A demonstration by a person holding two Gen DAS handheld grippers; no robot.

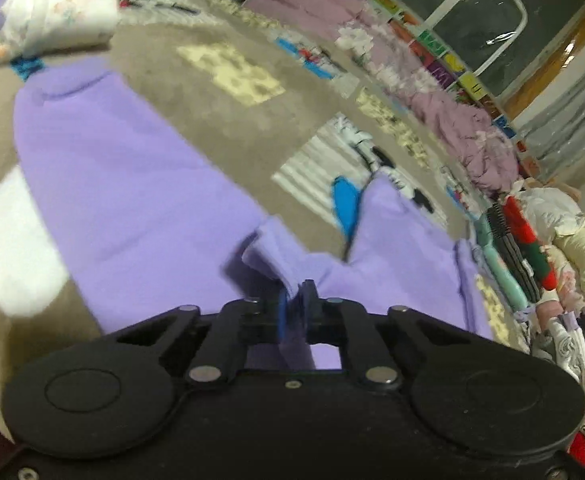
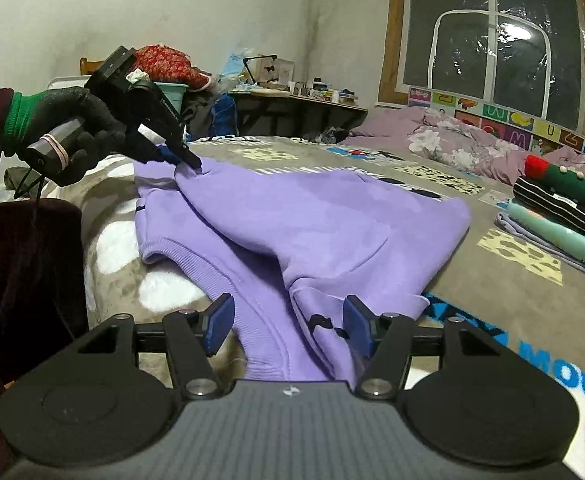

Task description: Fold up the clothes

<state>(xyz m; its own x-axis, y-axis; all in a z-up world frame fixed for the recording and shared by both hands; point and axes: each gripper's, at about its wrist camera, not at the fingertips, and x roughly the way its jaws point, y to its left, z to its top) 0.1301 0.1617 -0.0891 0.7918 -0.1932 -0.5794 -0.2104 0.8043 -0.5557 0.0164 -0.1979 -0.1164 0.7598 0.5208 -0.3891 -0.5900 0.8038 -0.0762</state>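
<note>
A lilac sweatshirt (image 2: pixel 312 216) lies spread over the grey patterned blanket (image 2: pixel 492 300), with its ribbed hem toward me. At its far left edge my left gripper (image 2: pixel 190 163) is held by a black-gloved hand (image 2: pixel 72 120). In the left wrist view that gripper (image 1: pixel 298 294) is shut on a raised fold of the sweatshirt (image 1: pixel 112 184). My right gripper (image 2: pixel 288 328) is open at the near edge. Its blue pads (image 2: pixel 218 328) stand apart on either side of the lilac fabric, which lies between them unpinched.
A stack of folded clothes (image 2: pixel 560 208) sits on the right side of the bed, topped by a red and green piece. A pink floral duvet (image 2: pixel 452 136) is bunched along the window wall. A rolled floral cloth (image 1: pixel 40 16) lies at the far left. A cluttered desk (image 2: pixel 304 100) stands behind the bed.
</note>
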